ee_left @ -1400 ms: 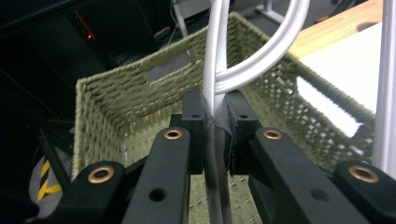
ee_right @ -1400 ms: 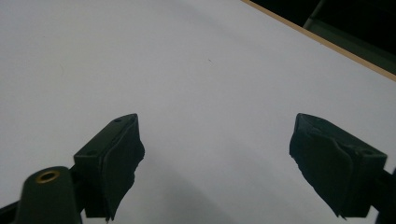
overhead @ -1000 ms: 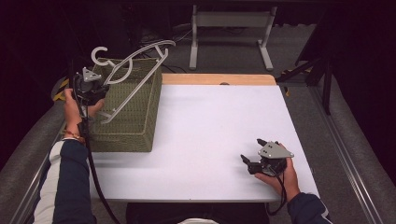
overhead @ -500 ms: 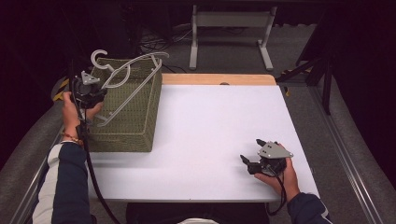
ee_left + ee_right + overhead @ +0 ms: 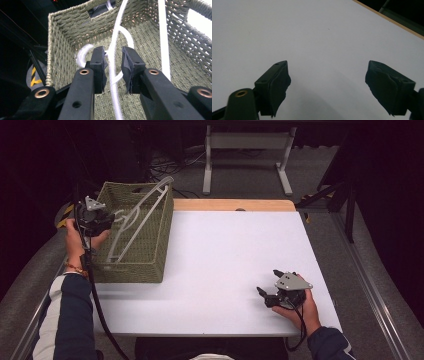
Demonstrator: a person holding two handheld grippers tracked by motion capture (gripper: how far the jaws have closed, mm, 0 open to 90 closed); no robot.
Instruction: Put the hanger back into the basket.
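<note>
White hanger (image 5: 134, 222) lies in woven basket (image 5: 150, 265); left fingers (image 5: 100, 67) just loosened, right fingers (image 5: 274, 85) spread.

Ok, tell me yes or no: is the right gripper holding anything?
No, in the right gripper view the right gripper has its jaws spread wide with just the bare white table between them.

No text, label, brand or number can be read anywhere; a yellow-and-black hazard-striped marking (image 5: 35, 75) shows beside the basket (image 5: 65, 27).

light: bright table (image 5: 220, 255), dark surround | shadows: soft | focus: near tool edges perhaps blurred
</note>
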